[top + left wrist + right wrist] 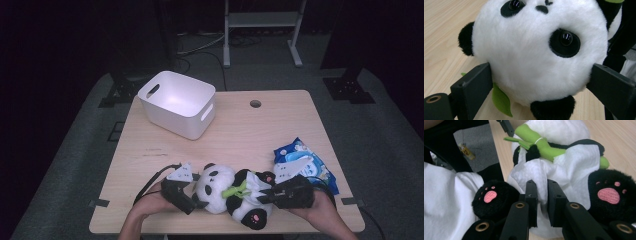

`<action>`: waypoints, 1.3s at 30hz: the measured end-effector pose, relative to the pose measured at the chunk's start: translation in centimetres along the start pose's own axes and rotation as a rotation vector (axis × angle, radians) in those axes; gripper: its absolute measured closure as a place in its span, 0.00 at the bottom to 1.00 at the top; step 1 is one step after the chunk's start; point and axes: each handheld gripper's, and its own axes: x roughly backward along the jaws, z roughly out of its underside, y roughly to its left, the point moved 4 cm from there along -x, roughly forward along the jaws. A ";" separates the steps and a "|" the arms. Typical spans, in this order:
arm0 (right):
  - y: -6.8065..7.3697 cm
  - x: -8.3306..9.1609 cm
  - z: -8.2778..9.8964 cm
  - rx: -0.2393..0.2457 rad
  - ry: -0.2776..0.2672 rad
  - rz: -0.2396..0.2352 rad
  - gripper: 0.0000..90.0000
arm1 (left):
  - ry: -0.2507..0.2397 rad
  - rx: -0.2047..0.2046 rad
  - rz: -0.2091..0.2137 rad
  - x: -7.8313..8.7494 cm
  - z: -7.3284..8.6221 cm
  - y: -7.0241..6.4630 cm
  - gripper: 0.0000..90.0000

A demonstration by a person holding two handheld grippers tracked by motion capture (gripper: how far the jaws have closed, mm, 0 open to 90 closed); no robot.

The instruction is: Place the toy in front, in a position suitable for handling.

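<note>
Panda plush lay at the table's near edge, left gripper clamping its head, right gripper pinching a white wipe on its belly; wiping wanted that steady head-hold

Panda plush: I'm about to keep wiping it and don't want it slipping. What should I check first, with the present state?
1. Left gripper fingers bracket the panda plush head: ok.
2. Right gripper pinches the white wipe: ok.
3. Wipe lies on the plush belly: ok.
4. Plush rests on the table: ok.
5. Wipes pack within reach: ok.
6. Grip firmness on the head: cannot tell.
</note>
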 end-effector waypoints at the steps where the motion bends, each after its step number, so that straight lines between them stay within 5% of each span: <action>1: -0.1 -0.2 0.1 0.000 0.002 0.008 0.88 | -0.001 0.002 0.000 0.0 0.0 0.0 0.06; 20: -6.7 -2.5 -2.7 -0.022 -0.016 0.108 0.90 | 0.010 0.017 -0.048 0.4 0.3 0.5 0.06; 28: -8.4 -2.5 -3.2 -0.038 -0.027 0.113 0.90 | -0.041 -0.075 -0.173 1.0 -0.3 1.2 0.06; 35: -8.4 -2.4 -3.1 -0.041 -0.029 0.109 0.89 | -0.082 -0.151 -0.152 0.5 -0.5 1.1 0.06; 39: -8.4 -2.0 -3.3 -0.043 -0.036 0.097 0.89 | -0.079 -0.160 -0.144 0.2 -0.6 1.0 0.07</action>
